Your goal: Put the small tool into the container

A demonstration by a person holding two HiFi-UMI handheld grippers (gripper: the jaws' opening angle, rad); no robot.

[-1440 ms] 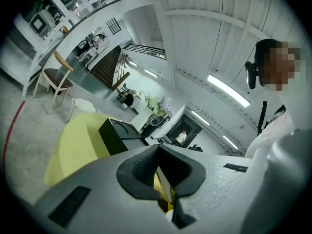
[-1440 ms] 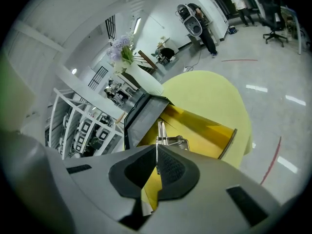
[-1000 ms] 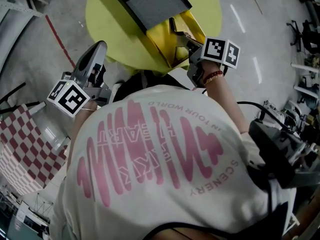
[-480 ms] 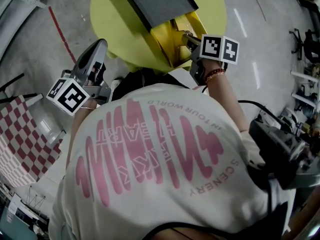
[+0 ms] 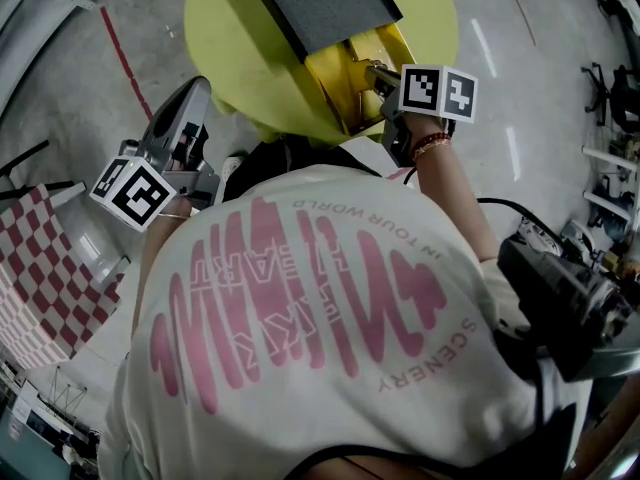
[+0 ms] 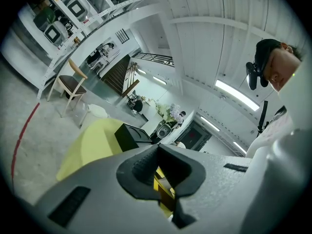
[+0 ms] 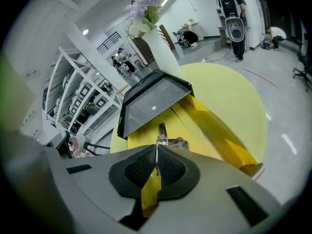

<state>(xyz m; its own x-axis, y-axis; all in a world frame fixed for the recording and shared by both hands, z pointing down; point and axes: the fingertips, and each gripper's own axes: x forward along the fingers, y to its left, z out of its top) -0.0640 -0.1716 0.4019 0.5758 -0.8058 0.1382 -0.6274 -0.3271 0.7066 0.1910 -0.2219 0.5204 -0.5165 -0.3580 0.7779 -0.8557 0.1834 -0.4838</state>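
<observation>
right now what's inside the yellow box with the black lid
Only bare yellow floor shows inside the open yellow plastic box, with the small metal tool held over it by the right hand-held gripper. The gripper's body covers the near end.

Grey concrete floor (image 5: pixel 60 98) with a red line (image 5: pixel 120 60) at upper left, and a round yellow table (image 5: pixel 225 38) at top. White shelving (image 7: pixel 80 106) stands at left. Strip lights (image 6: pixel 234 92) cross the ceiling.

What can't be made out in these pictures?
Right gripper view: the small tool is partly hidden between the pads of the right gripper; its kind is too small to tell.
Left gripper view: the left gripper covers most of the yellow container.
Head view: the person's shirt hides the near edge of the yellow table.
</observation>
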